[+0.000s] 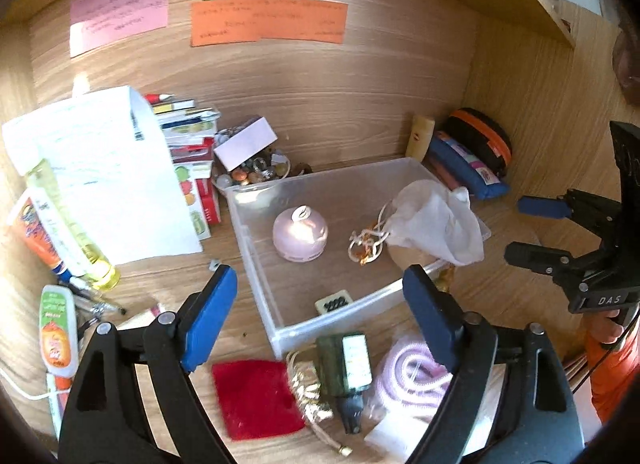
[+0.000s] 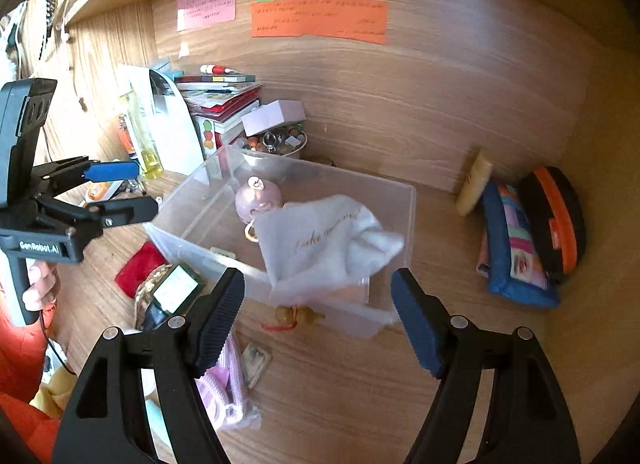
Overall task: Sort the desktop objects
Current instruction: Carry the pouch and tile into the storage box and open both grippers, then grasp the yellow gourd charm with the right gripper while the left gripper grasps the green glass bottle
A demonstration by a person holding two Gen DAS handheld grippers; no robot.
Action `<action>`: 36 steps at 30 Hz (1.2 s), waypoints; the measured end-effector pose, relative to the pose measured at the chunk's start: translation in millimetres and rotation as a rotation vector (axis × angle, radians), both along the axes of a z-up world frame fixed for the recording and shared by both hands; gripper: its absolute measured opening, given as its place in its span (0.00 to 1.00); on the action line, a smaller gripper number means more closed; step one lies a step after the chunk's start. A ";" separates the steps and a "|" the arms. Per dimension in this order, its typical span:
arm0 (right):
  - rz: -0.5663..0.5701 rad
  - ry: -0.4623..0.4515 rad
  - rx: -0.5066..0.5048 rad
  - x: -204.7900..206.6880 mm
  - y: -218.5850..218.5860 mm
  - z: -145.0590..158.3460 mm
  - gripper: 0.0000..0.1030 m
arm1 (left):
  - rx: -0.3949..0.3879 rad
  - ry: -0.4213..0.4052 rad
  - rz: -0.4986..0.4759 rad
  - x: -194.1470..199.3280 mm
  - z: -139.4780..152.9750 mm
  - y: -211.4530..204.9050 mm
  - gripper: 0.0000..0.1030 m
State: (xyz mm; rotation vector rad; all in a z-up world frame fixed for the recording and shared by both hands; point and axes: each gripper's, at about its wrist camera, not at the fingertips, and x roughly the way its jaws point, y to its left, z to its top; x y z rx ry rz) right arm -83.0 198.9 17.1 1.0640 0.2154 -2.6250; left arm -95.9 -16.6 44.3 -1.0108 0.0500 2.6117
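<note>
My landmark is the clear plastic bin (image 1: 256,220) in the middle of the wooden surface (image 2: 400,384). Both my grippers hang above its near side, and neither holds anything: the left gripper (image 1: 316,314) has its jaws spread wide, and so does the right gripper (image 2: 318,318).

Inside the bin sit a small pink domed trinket (image 1: 300,234), a tangle of cord (image 1: 366,245) and, draped over the bin's right front corner, a white cloth pouch (image 2: 320,248). The pouch looks light and limp; I judge it will sag and slide, so I would pinch a bunched fold near its gathered neck, not a loose edge. The trinket looks hard, smooth and possibly fragile, so a gentle squeeze across its widest part suits it best.

Just outside the bin's front wall lie a red cloth (image 1: 256,398), a dark green bottle (image 1: 346,360) with a white label, and a coil of pink hose (image 1: 412,376). The bottle seems rigid and a little heavy; I would take it across the body. The hose is springy and may uncoil, so I would grip several loops together.
</note>
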 end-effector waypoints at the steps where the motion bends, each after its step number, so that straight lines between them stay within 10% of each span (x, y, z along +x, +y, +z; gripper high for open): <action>1: -0.003 -0.001 -0.006 3.1 1.7 -1.5 0.71 | -0.009 -0.002 0.006 3.2 -1.3 -1.4 0.83; 12: -0.044 -0.067 0.011 16.7 5.2 -40.6 0.71 | -0.117 -0.054 0.018 30.0 -38.6 -7.3 0.83; 36: -0.055 -0.154 -0.007 -20.4 -18.5 -79.2 0.70 | -0.061 -0.236 -0.116 0.5 -85.5 29.1 0.78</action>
